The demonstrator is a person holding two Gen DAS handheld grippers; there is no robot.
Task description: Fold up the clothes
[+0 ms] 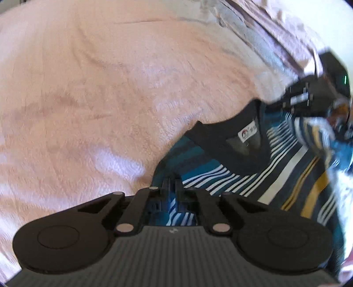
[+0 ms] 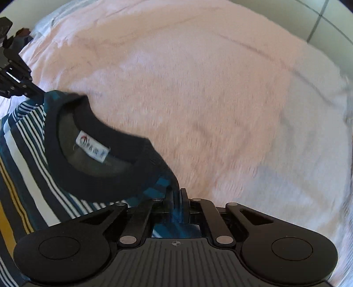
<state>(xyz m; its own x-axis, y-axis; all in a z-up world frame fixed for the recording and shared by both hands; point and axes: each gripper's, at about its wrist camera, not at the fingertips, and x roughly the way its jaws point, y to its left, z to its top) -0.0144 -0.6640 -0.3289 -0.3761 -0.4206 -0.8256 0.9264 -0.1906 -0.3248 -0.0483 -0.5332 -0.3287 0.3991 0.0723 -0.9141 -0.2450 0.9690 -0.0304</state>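
Note:
A striped shirt [image 1: 253,176] in teal, white, dark grey and mustard lies on a pink fleece blanket [image 1: 88,99]. Its dark round collar [image 1: 225,134] carries a white label [image 1: 248,132]. My left gripper [image 1: 172,180] is shut on the shirt's shoulder edge, with fabric bunched between its fingers. In the right wrist view the same shirt [image 2: 33,176] fills the left side, collar [image 2: 106,176] and label [image 2: 92,146] showing. My right gripper [image 2: 177,192] is shut on the other shoulder, teal cloth pinched between its pads. Each view shows the other gripper at its edge: the right gripper [image 1: 304,99], the left gripper [image 2: 15,79].
The pink blanket [image 2: 209,99] spreads wide beyond the shirt, lightly creased. A folded bedding edge [image 1: 275,44] runs along the top right in the left wrist view. A pale tiled surface [image 2: 326,19] shows at the top right corner of the right wrist view.

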